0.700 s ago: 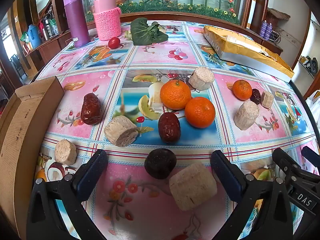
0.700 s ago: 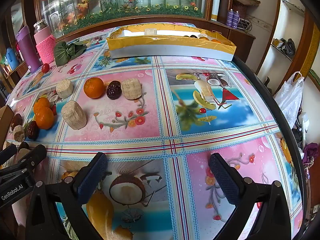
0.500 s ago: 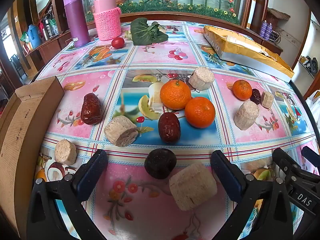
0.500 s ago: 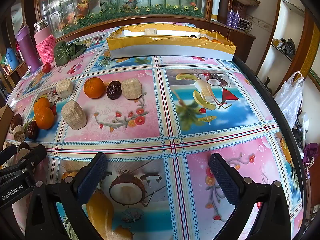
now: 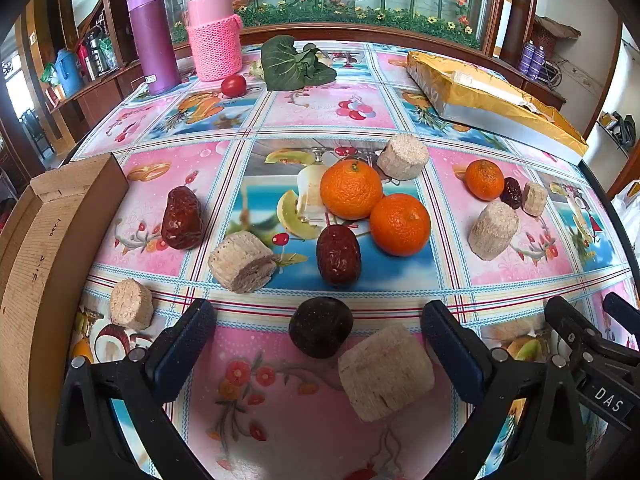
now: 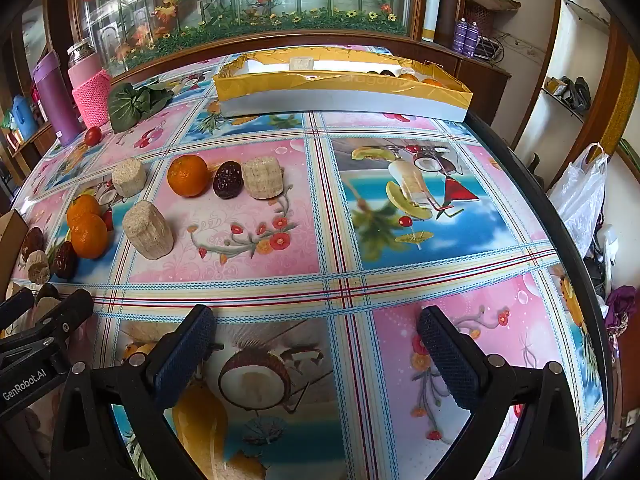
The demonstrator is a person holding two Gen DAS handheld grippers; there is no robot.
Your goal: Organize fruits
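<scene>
My left gripper (image 5: 318,342) is open low over the table; a dark round fruit (image 5: 320,326) and a beige puffed cake (image 5: 385,372) lie between its fingers, untouched. Ahead lie two oranges (image 5: 351,189) (image 5: 400,224), two red dates (image 5: 338,254) (image 5: 182,217), more cakes (image 5: 241,261) and a third orange (image 5: 484,179). My right gripper (image 6: 316,344) is open and empty over bare tablecloth. In its view an orange (image 6: 188,175), a date (image 6: 227,179) and a cake (image 6: 262,177) lie in a row. A yellow-lined box (image 6: 340,88) at the back holds some fruit.
A brown cardboard box (image 5: 44,248) stands at the left edge. A purple flask (image 5: 152,36), a pink knit-covered jar (image 5: 214,36), a green leaf (image 5: 292,62) and a small tomato (image 5: 233,85) are at the back. The table edge (image 6: 560,216) curves along the right.
</scene>
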